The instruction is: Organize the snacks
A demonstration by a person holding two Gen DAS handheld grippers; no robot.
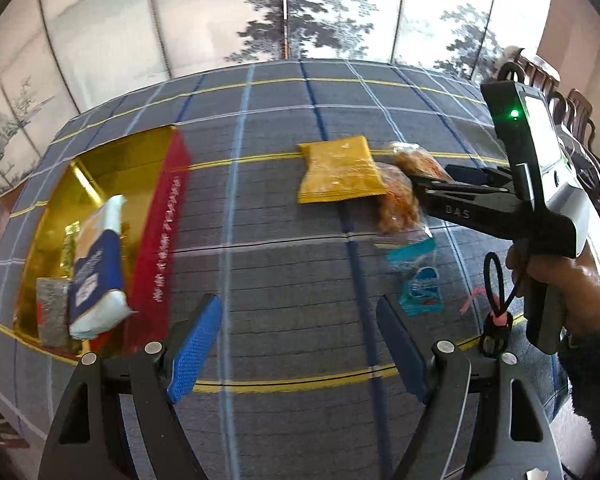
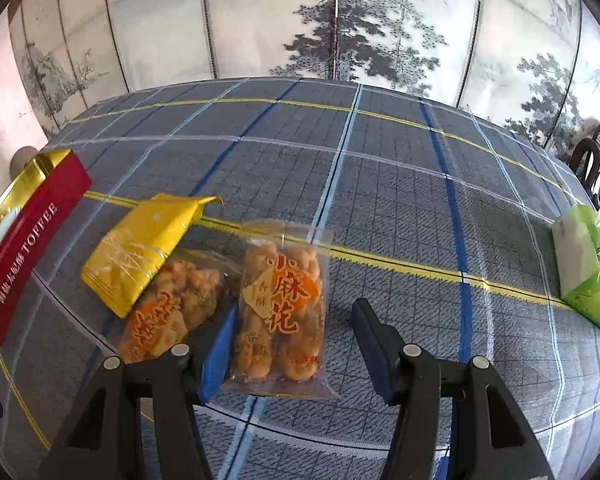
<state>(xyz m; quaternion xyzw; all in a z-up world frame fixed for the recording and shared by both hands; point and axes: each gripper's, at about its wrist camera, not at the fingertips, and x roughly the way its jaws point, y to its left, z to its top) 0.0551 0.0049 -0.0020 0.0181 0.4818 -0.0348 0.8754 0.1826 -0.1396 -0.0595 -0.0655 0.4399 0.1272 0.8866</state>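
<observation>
**Right tool poised over twisted-dough packet; risks at the pick-up**

The right tool (image 2: 292, 344) is seen spread wide and empty, its jaws set either side of a clear packet of fried dough twists (image 2: 282, 312) lying flat on the checked bench (image 2: 400, 200). A second clear packet (image 2: 172, 304) lies just beside it at 9 o'clock, partly overlapped by a yellow packet (image 2: 140, 248). The left tool (image 1: 300, 344) is likewise wide open and holds nothing; it hangs above bare cloth.

A red and gold toffee box (image 1: 156, 216) stands open at 9 o'clock in the left wrist view, with a blue and white packet (image 1: 96, 276) already inside it. A small teal wrapper (image 1: 420, 292) lies loose at 3 o'clock in that view. A green tissue pack (image 2: 588, 268) is set well apart at 3 o'clock in the right wrist view.

Several faults are judged possible. The left blue pad (image 2: 216, 356) sits close to the neighbouring packet, so both could be caught together. The slick film could slip from the pads, and a hard squeeze could crush the brittle twists. The yellow packet could be dragged along.
</observation>
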